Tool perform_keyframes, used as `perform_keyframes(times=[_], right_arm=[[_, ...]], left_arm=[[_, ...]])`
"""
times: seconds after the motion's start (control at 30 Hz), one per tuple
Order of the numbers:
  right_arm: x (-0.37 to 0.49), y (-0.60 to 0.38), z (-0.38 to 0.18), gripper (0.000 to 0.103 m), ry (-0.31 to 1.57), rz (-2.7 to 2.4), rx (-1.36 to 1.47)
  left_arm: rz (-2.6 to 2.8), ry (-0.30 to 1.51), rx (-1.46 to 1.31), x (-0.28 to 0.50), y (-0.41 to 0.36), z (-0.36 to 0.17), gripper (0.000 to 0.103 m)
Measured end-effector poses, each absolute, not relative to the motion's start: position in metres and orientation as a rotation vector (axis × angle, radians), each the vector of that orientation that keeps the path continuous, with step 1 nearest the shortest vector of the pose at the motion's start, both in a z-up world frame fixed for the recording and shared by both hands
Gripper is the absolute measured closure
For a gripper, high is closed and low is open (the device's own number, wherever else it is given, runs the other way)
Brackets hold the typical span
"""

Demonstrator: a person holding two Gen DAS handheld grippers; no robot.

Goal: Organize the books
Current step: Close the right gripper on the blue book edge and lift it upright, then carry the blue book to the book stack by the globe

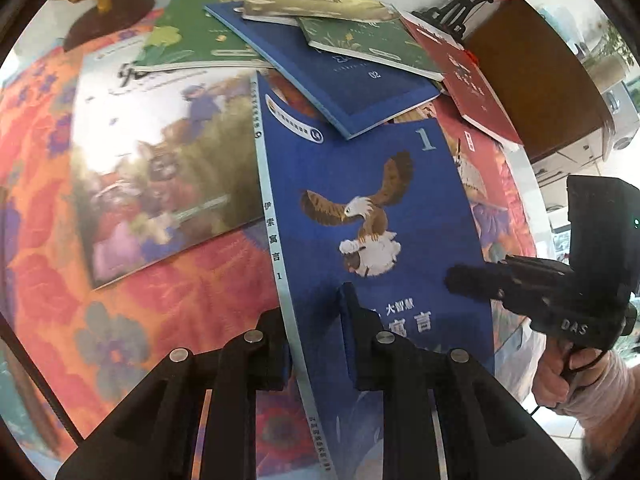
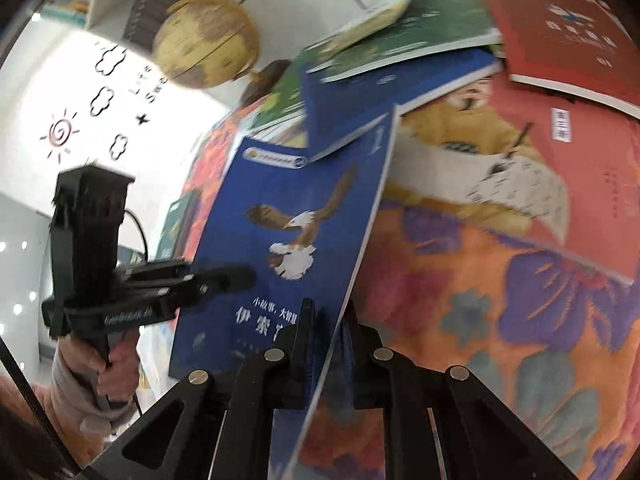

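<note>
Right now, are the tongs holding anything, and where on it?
Both hold the blue eagle book: left tongs clamp its spine edge, right tongs clamp the opposite long edge, near the bottom.

Deep-blue paperback book w/ brown-and-white eagle picture (image 1: pixel 372 216) & white "1", pale spine. Orange floral tablecloth (image 1: pixel 168 296) w/ red, purple & grey-green flowers. Dark-red softcover book (image 2: pixel 568 40); green illustrated book (image 1: pixel 192 36) w/ yellow blooms. Yellow-and-brown desk globe (image 2: pixel 206 42). Black plastic grippers: left gripper (image 1: pixel 316 344), right gripper (image 2: pixel 328 344).
</note>
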State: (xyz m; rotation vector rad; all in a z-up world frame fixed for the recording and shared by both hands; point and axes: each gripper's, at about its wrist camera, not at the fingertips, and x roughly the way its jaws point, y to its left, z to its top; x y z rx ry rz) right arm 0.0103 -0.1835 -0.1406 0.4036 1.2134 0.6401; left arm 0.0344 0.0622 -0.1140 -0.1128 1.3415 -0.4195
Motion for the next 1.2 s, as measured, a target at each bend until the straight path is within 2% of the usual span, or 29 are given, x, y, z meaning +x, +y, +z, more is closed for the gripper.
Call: perform_keyframes(times=[0.17, 0.73, 1.2], right_arm=[[-0.002, -0.166, -0.134, 0.091, 1.215, 0.669, 0.412], [0.005, -0.082, -0.101, 0.091, 1.190, 0.733, 0.339], [0.023, 0.019, -0.085, 0.091, 1.154, 0.826, 0.299]], left_arm=[[-0.425, 1.312, -0.044, 0.020, 0.086, -0.097, 0.085], [-0.333, 1.240, -0.100, 0.018, 0.159, -0.079, 0.084], [-0.226, 1.150, -0.139, 0.014, 0.258, -0.054, 0.084]])
